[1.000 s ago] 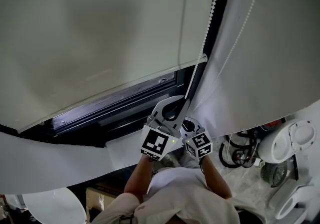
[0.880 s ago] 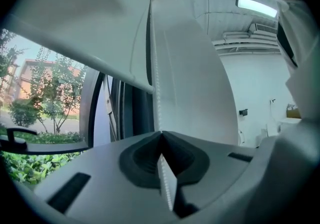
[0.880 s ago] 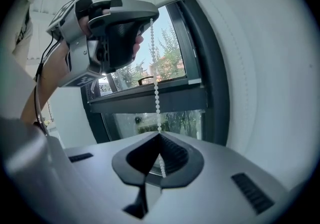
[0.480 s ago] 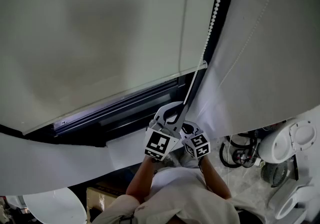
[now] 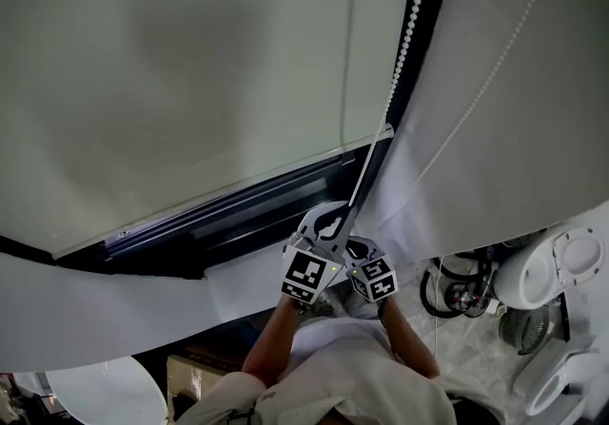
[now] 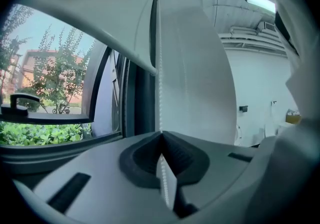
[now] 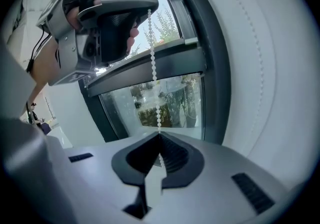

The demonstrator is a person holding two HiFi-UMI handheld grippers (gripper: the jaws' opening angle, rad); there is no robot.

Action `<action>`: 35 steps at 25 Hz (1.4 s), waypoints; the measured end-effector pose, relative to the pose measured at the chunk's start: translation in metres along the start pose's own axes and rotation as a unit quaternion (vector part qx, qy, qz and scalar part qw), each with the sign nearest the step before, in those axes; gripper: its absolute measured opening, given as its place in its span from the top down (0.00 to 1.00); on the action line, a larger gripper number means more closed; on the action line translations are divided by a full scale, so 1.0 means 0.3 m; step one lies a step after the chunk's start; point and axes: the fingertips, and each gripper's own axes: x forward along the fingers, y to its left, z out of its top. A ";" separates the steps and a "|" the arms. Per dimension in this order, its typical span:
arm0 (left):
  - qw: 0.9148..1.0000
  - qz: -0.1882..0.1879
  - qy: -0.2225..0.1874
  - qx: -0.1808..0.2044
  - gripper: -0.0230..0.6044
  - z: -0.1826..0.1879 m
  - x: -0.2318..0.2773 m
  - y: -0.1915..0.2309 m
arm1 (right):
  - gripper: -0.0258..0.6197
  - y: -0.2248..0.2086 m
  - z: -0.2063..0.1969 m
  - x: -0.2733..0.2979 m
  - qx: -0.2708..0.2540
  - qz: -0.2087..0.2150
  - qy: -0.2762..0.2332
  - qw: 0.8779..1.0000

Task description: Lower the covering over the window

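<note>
A white roller blind hangs over the dark-framed window. Its bottom rail crosses the pane, leaving a strip of glass bare below. A white bead chain runs down beside the frame to my two grippers. My left gripper is shut on the chain, which passes between its jaws. Just below it my right gripper is shut on the same chain. In the right gripper view the left gripper sits higher up the chain. My left gripper view shows trees outside the window.
Right of the frame is a white panel with a second bead strand lying against it. A white sill runs under the window. White fan-like appliances and coiled cables stand on the floor at the lower right.
Both grippers have sunk down together, shut on the chain. The blind's bottom rail has come lower over the glass.
</note>
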 end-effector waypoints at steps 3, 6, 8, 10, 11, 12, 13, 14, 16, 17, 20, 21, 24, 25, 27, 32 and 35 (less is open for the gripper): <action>1.000 0.000 0.002 -0.003 0.94 -0.018 0.001 -0.003 | 0.96 0.007 -0.010 -0.010 -0.004 -0.002 0.000 1.000; 1.000 -0.002 -0.001 -0.003 0.94 -0.020 0.001 -0.005 | 0.96 0.012 0.007 -0.026 -0.011 -0.008 -0.007 1.000; 1.000 -0.003 -0.002 -0.002 0.94 -0.021 0.001 -0.008 | 0.96 0.016 0.032 -0.047 -0.023 -0.016 -0.015 1.000; 1.000 -0.004 -0.003 -0.001 0.94 -0.022 -0.002 -0.010 | 0.94 0.023 0.070 -0.080 -0.032 -0.023 -0.026 0.999; 1.000 -0.005 -0.003 -0.001 0.94 -0.023 -0.003 -0.011 | 0.91 0.027 0.091 -0.098 -0.036 -0.024 -0.032 0.999; 1.000 -0.005 -0.004 -0.001 0.94 -0.023 -0.004 -0.011 | 0.88 0.028 0.114 -0.116 -0.039 -0.026 -0.038 0.998; 1.000 -0.005 -0.004 -0.001 0.94 -0.023 -0.004 -0.011 | 0.87 0.029 0.137 -0.134 -0.042 -0.029 -0.042 0.998; 1.000 -0.005 -0.004 -0.002 0.94 -0.022 -0.005 -0.011 | 0.85 0.030 0.161 -0.153 -0.047 -0.032 -0.046 0.997; 1.000 -0.004 -0.005 -0.003 0.94 -0.019 -0.007 -0.011 | 0.84 0.030 0.217 -0.191 -0.056 -0.040 -0.059 0.996; 1.000 -0.004 -0.006 -0.004 0.94 -0.018 -0.007 -0.011 | 0.84 0.030 0.247 -0.210 -0.059 -0.044 -0.068 0.995; 1.000 -0.004 -0.006 -0.004 0.94 -0.020 -0.011 -0.008 | 0.84 0.022 0.345 -0.275 -0.063 -0.060 -0.102 0.991; 1.000 -0.004 -0.007 -0.005 0.94 -0.021 -0.012 -0.007 | 0.84 0.018 0.377 -0.298 -0.065 -0.065 -0.114 0.989; 1.000 -0.004 -0.008 -0.007 0.94 -0.019 -0.009 -0.004 | 0.85 0.004 0.474 -0.361 -0.075 -0.072 -0.144 0.984; 1.000 -0.004 -0.008 -0.007 0.94 -0.018 -0.007 -0.004 | 0.85 0.001 0.504 -0.380 -0.079 -0.073 -0.153 0.982; 1.000 -0.005 -0.008 -0.008 0.94 -0.018 -0.006 -0.004 | 0.85 0.004 0.562 -0.412 -0.085 -0.074 -0.169 0.979; 1.000 -0.007 -0.011 -0.008 0.94 -0.015 -0.010 -0.007 | 0.87 0.044 0.721 -0.471 -0.115 -0.066 -0.207 0.969; 1.000 -0.007 -0.010 -0.008 0.94 -0.018 -0.006 -0.008 | 0.87 0.060 0.810 -0.495 -0.134 -0.063 -0.229 0.962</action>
